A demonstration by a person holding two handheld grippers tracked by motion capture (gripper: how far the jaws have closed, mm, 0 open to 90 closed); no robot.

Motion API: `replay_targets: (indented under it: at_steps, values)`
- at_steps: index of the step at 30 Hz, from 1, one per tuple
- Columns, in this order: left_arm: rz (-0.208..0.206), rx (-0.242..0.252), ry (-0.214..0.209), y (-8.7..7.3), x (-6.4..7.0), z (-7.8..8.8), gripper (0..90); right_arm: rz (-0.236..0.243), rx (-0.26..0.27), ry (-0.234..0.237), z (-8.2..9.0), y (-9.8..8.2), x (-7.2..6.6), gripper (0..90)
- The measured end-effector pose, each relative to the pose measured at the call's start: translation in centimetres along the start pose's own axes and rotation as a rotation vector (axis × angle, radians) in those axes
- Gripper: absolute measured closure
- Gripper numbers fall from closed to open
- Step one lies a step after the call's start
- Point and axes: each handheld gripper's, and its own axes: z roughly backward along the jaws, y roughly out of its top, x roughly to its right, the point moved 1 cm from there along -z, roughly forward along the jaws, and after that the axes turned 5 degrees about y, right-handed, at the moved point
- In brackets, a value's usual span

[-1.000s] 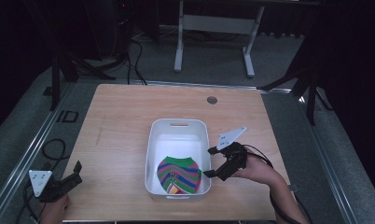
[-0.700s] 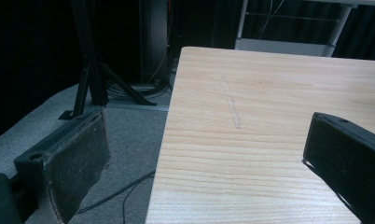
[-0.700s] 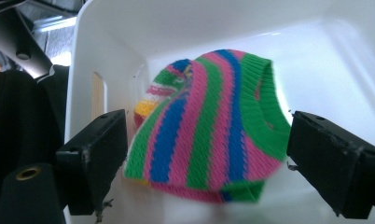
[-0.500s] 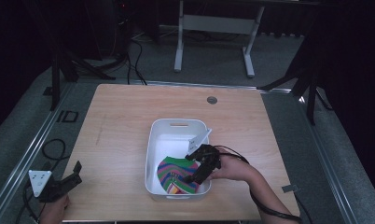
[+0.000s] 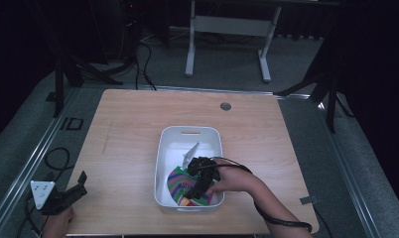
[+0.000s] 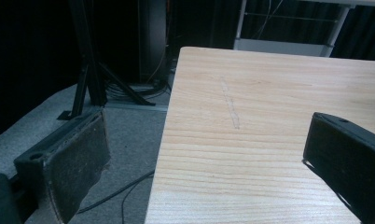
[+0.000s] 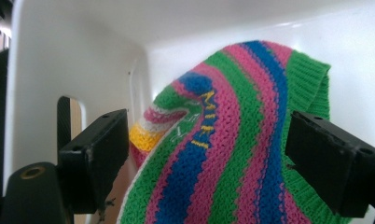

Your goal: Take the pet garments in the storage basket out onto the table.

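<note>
The striped knitted cloth (image 7: 232,140) lay in the white tub (image 5: 164,148) near the desk's (image 5: 128,129) near edge. The right hand-held gripper (image 7: 209,154), jaws apart, straddled a raised fold. Closing squarely on that fold, clear of the tub wall, looked best. The left hand-held gripper (image 6: 204,154) waited open at the near left corner.

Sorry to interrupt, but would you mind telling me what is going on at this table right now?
A person is working with a handheld gripper in each hand. The right gripper is down inside the white bin on the wooden table, its jaws open on either side of a striped knitted cloth but not closed on it. The left gripper waits open at the table's near left corner, holding nothing.
</note>
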Motion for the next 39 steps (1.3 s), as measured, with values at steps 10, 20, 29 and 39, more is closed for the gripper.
replay_targets:
  at_steps: [10,20,29,39]
  values:
    - [0.002,0.001,0.0,0.0,0.0,0.0,0.9,0.069,-0.16,-0.035,-1.9,-0.3,-0.6,44.3]
    - [0.003,0.001,0.002,0.0,0.0,0.0,0.9,0.081,-0.098,-0.092,-0.1,-0.5,-0.7,75.3]
    - [0.004,0.0,0.005,0.0,0.0,0.0,0.9,0.097,0.046,-0.155,4.6,0.1,-1.2,75.4]
    - [0.006,0.001,0.005,0.0,0.0,0.0,0.9,0.107,0.179,-0.226,9.2,1.1,-1.7,75.4]
